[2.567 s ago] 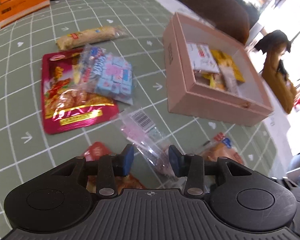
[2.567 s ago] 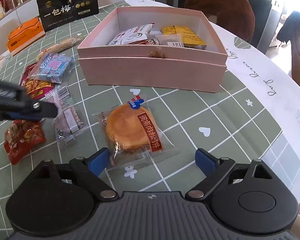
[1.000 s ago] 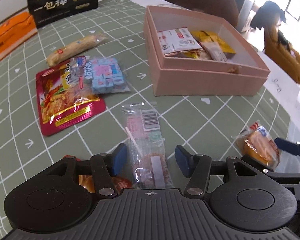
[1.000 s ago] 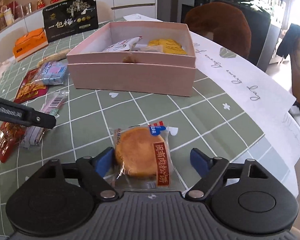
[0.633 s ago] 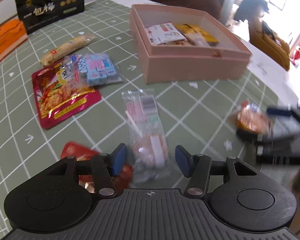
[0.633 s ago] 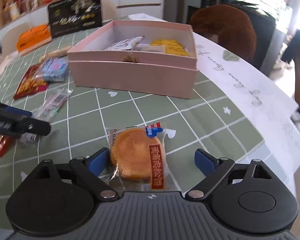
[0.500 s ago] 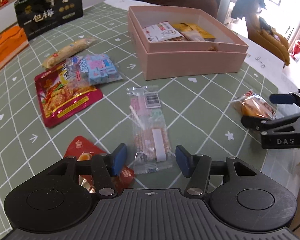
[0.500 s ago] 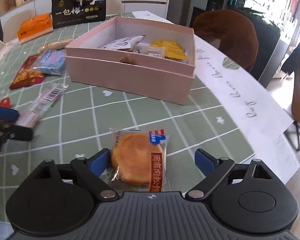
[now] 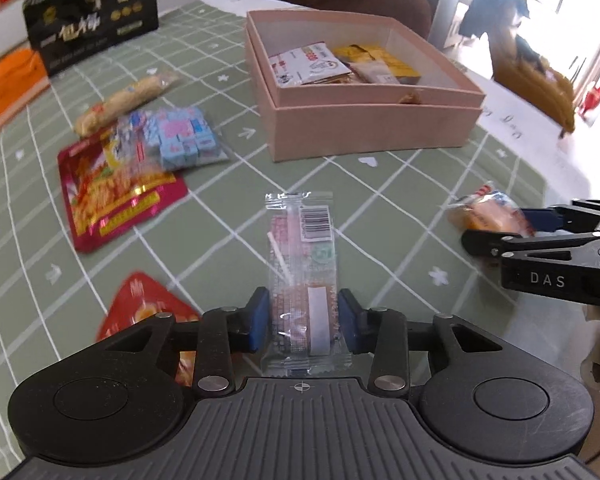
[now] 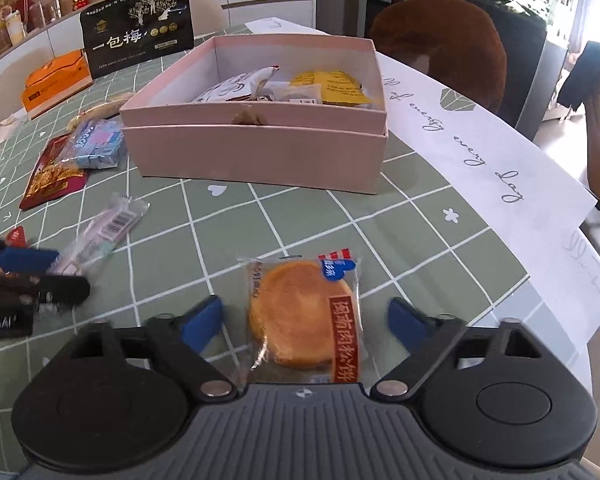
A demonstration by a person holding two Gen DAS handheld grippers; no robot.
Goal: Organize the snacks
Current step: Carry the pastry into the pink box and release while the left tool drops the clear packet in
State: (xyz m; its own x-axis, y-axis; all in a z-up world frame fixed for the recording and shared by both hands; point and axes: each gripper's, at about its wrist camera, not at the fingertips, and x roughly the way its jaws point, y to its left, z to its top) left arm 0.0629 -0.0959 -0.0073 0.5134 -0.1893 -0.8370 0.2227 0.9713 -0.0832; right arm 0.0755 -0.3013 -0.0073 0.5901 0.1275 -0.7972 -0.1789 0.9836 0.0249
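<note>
A clear candy packet (image 9: 302,276) lies on the green checked tablecloth, its near end between the fingers of my left gripper (image 9: 303,322), which touch its edges. It also shows in the right wrist view (image 10: 100,236). A wrapped round cake (image 10: 304,316) lies between the wide-open fingers of my right gripper (image 10: 306,322), not touched; it also shows in the left wrist view (image 9: 486,216). The pink box (image 9: 364,122) with several snacks inside stands beyond.
A red snack pouch (image 9: 112,188), a blue candy bag (image 9: 180,138), a long biscuit pack (image 9: 124,100) and a small red packet (image 9: 148,316) lie at left. A black bag (image 10: 138,38) and orange box (image 10: 56,80) stand at the back. The table edge is at right.
My left gripper has narrowed onto the clear packet's near end. My right gripper has come closer around the cake and stays wide open.
</note>
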